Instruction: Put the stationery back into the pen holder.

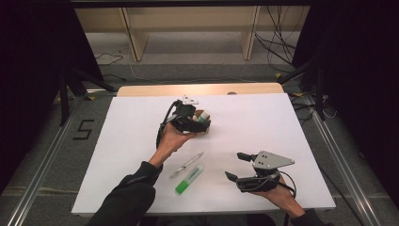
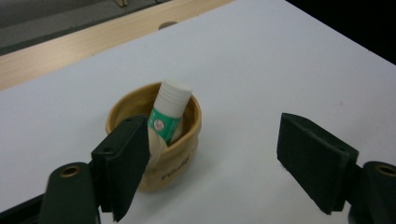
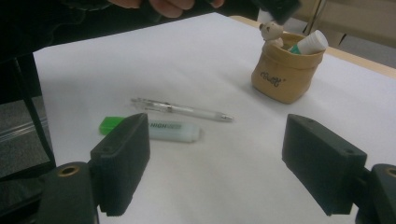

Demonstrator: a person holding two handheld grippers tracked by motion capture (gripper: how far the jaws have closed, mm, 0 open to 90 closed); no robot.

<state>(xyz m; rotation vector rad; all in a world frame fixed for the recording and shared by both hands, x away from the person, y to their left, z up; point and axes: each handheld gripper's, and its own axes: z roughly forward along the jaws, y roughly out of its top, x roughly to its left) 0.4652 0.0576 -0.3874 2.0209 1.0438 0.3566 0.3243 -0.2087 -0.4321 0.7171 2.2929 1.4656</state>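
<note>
A small tan pouch [image 2: 180,154] stands on the white sheet with a green-and-white glue stick [image 2: 169,109] leaning inside it. My left gripper [image 2: 219,163] hovers just above and beside the pouch, jaws wide apart and nothing between them. From above, the left gripper [image 1: 197,123] covers most of the pouch, and the glue stick [image 1: 202,116] peeks out. My right gripper [image 1: 234,165] rests open near the front right, empty. It faces a clear pen [image 3: 182,109], a green highlighter [image 3: 154,129] and the pouch [image 3: 285,77], which also holds a small bear figure [image 3: 271,31].
The pen [image 1: 187,164] and highlighter [image 1: 190,179] lie side by side at the front middle of the white sheet [image 1: 263,122]. A wooden table edge [image 1: 197,89] runs along the back. Dark stands and cables surround the table.
</note>
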